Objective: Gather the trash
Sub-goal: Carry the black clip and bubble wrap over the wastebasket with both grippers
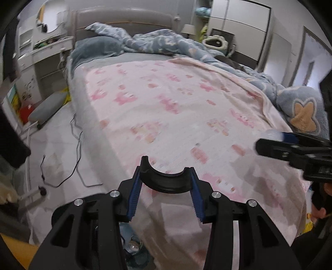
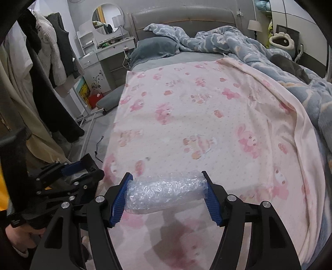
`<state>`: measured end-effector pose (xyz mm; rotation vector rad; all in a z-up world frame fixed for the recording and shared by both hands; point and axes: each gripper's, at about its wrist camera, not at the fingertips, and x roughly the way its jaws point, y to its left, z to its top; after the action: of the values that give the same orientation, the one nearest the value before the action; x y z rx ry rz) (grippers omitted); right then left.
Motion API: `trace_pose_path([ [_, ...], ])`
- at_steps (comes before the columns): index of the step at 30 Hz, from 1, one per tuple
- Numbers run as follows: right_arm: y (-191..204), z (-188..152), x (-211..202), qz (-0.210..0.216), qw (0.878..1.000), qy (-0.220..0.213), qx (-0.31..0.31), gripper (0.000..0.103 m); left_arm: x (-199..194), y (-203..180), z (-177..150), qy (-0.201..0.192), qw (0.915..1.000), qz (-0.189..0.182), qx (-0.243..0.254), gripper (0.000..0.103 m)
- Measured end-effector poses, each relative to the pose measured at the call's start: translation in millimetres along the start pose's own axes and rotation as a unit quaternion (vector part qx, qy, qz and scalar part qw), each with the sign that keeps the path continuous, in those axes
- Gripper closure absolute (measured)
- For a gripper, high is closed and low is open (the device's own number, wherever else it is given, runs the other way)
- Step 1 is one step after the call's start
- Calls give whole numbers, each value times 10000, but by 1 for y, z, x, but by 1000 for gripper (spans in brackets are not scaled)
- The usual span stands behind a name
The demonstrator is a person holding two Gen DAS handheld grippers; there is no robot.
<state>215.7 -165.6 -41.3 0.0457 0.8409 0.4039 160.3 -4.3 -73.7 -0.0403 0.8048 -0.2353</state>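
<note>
Two pieces of trash are already in hand, one per gripper, so the picking-up step looks done and the carrying step is under way. The right gripper (image 2: 168, 187) is clamped on a roll of bubble wrap (image 2: 166, 194), its blue pads (image 2: 119, 200) pressing the roll's two ends. The roll lies crosswise between the fingers, long axis running left to right in the right wrist view, held above the near end of the pink blanket (image 2: 207, 116) on the bed (image 2: 182, 17). The left gripper (image 1: 166, 180) is closed on a black curved plastic piece (image 1: 166, 180), a half-ring whose open side faces away from the camera, toward the headboard, with its span running from one pad to the other. It also hangs over the foot of the bed. No bin or bag shows in either view, so the next move calls for finding one, then keeping both grips firm on the way, since the bubble wrap is soft and could slip.
</note>
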Motion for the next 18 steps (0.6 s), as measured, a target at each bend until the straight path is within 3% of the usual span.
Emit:
trace_pose_path([
  [8,39,-2,-10,223,9996,-184,29,36,-14,42,-27,200,9985,432,-269,56],
  [18,100,4,9,502,9982,-140,-283,36,-21,100,-54,555,9927,790,-722,56],
])
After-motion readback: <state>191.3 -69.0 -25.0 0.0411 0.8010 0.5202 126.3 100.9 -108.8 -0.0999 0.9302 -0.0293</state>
